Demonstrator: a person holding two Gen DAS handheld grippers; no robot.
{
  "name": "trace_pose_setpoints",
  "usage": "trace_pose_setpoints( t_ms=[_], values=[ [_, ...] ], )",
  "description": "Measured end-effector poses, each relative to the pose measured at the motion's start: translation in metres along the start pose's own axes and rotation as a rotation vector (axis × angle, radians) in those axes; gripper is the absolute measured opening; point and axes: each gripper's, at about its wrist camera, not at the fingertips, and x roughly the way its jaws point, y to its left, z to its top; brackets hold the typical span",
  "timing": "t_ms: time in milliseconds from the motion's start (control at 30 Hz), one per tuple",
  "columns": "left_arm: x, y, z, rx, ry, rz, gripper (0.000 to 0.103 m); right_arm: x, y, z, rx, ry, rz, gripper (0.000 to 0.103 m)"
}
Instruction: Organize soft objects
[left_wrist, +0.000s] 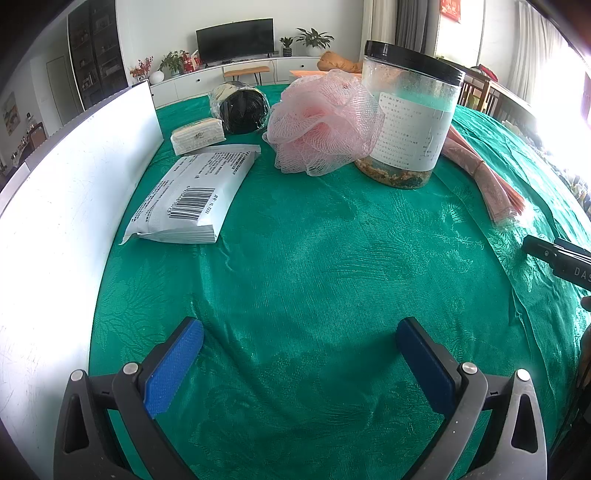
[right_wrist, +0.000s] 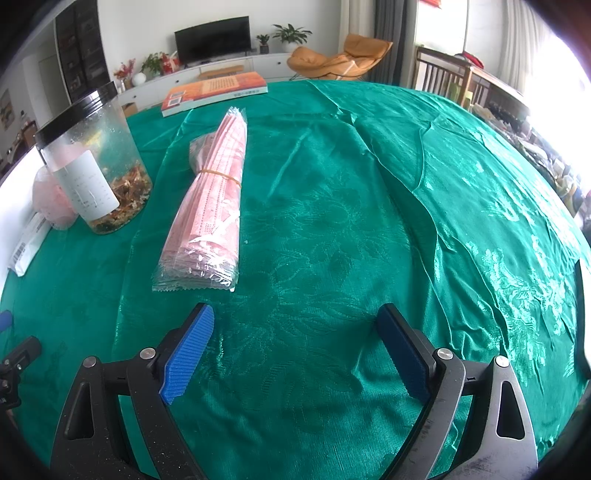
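Note:
A pink mesh bath sponge (left_wrist: 321, 122) sits on the green tablecloth (left_wrist: 314, 266), touching a clear black-lidded jar (left_wrist: 410, 114). Left of the sponge lie a white wipes packet (left_wrist: 192, 195), a small tissue pack (left_wrist: 197, 134) and a black bundle in clear wrap (left_wrist: 242, 107). A banded pink wrapped pack (right_wrist: 212, 195) lies lengthwise in the right wrist view, also visible as the pink pack (left_wrist: 487, 181) at the left view's right. My left gripper (left_wrist: 299, 343) is open over bare cloth. My right gripper (right_wrist: 295, 332) is open, just short of the pack's near end.
A white board (left_wrist: 70, 206) stands along the table's left side. A book (right_wrist: 214, 92) lies at the far edge. The jar (right_wrist: 99, 162) hides part of the sponge (right_wrist: 51, 199) in the right wrist view. Wrinkled cloth (right_wrist: 443, 203) spreads to the right. The right gripper's tip (left_wrist: 557, 258) shows at the left view's edge.

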Motion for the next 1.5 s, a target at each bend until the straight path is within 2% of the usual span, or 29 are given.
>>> trace_pose_setpoints(
  t_ms=[633,733,800,900,1000,1067,1133,1300,1333,1400,1467,1500],
  values=[
    [0.000,0.000,0.000,0.003,0.004,0.000,0.103,-0.001,0.000,0.000,0.000,0.000,0.001,0.092],
    [0.000,-0.001,0.009,0.015,0.105,-0.024,0.103,-0.001,0.000,0.000,0.000,0.000,0.001,0.092],
    [-0.012,0.002,0.019,0.015,0.079,-0.038,0.103,-0.001,0.000,0.000,0.000,0.000,0.001,0.092],
    [-0.020,0.004,0.046,0.043,0.030,0.042,0.103,-0.001,0.000,0.000,0.000,0.001,0.001,0.092],
    [0.001,0.010,0.079,0.048,0.050,0.122,0.103,-0.001,0.000,0.000,0.000,0.001,0.002,0.092],
    [0.017,0.019,0.097,0.036,0.050,0.147,0.103,-0.001,0.000,0.000,0.000,0.001,0.002,0.092],
    [0.038,0.030,0.110,0.027,0.094,0.178,0.103,-0.001,0.000,0.000,0.000,0.001,0.002,0.092],
    [0.068,0.053,0.116,-0.007,0.162,0.187,0.103,-0.002,0.000,0.000,0.001,0.001,0.002,0.092],
    [0.067,0.057,0.115,-0.014,0.147,0.172,0.103,-0.002,0.000,0.000,0.001,0.001,0.002,0.092],
    [0.068,0.065,0.112,-0.052,0.168,0.142,0.103,-0.002,0.000,0.000,0.001,0.000,0.007,0.092],
    [0.066,0.070,0.109,-0.084,0.183,0.118,0.102,-0.007,-0.003,0.000,0.027,0.000,0.055,0.092],
    [0.063,0.070,0.107,-0.083,0.169,0.132,0.092,-0.015,-0.008,0.002,0.071,-0.019,0.115,0.091]
  ],
)
